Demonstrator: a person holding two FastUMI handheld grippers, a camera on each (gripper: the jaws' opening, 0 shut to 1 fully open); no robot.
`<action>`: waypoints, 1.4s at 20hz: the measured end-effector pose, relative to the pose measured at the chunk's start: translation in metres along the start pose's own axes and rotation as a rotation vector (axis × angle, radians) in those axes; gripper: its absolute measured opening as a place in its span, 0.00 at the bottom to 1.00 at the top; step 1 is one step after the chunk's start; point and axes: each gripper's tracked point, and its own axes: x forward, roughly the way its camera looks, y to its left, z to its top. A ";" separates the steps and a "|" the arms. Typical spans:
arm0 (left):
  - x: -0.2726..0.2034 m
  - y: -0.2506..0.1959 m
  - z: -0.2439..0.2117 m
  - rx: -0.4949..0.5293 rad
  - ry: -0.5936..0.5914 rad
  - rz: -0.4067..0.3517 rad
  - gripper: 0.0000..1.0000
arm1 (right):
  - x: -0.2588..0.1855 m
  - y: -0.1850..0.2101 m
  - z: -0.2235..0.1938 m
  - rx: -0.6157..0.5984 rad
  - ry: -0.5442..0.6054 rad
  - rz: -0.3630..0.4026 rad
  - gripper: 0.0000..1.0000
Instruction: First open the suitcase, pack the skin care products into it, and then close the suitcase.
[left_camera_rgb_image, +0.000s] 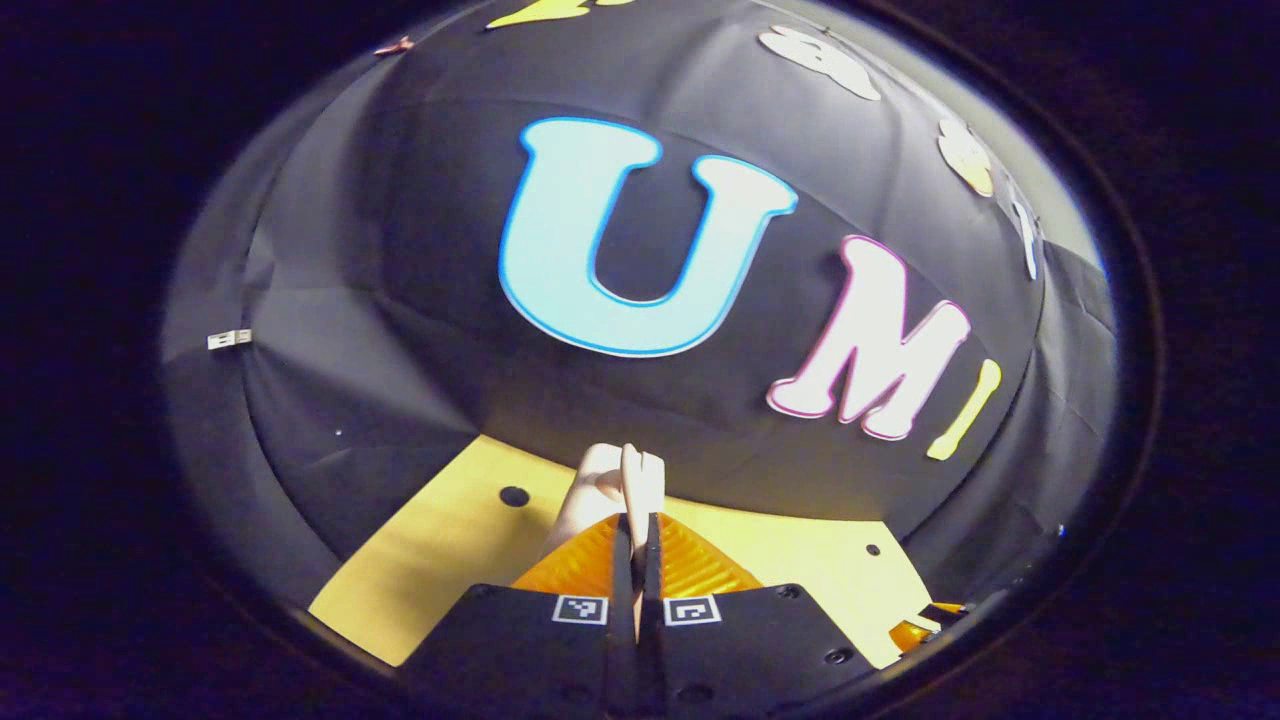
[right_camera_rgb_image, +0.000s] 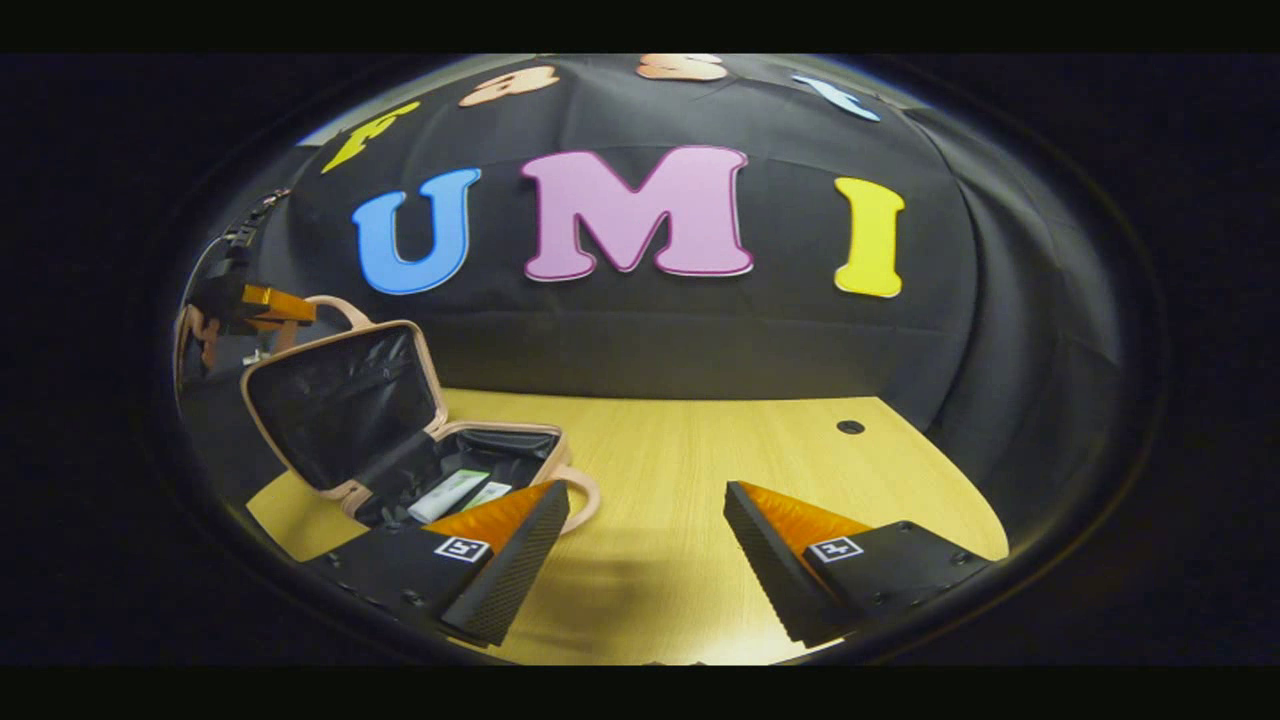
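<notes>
Table (right_camera_rgb_image: 700, 480): pale wood top, running back to the black cloth wall; near edge cut off by the view's rim; a small dark hole (right_camera_rgb_image: 850, 427) toward the far right corner.
Suitcase (right_camera_rgb_image: 400, 440): pink-edged, standing open near the table's left edge; lid (right_camera_rgb_image: 340, 405) raised and tilted back, dark lining inside; front part of the base hidden behind a finger of the right gripper.
Lid handle (left_camera_rgb_image: 615, 490): pale loop, pinched between the left gripper's closed fingers; lower part hidden behind them.
Left gripper (left_camera_rgb_image: 638, 535): jaws pressed together on the lid handle; seen small and dim at the lid's top edge in the right gripper view (right_camera_rgb_image: 262, 305), holding hand hard to make out.
Right gripper (right_camera_rgb_image: 645, 535): jaws spread wide, nothing between them, above bare table just right of the suitcase.
Skin care products (right_camera_rgb_image: 460, 492): tubes lying in the base, one white and green; exact count unclear, partly covered by the finger.
</notes>
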 end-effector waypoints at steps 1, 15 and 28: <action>0.001 -0.026 -0.012 -0.003 0.010 -0.025 0.06 | -0.001 -0.009 -0.003 0.015 0.006 -0.005 0.99; 0.102 -0.172 -0.280 0.064 0.365 -0.076 0.08 | -0.036 -0.083 -0.014 0.046 0.026 0.017 0.97; -0.067 -0.175 -0.088 0.203 -0.084 -0.003 0.96 | -0.116 -0.031 0.076 0.031 -0.107 0.006 0.97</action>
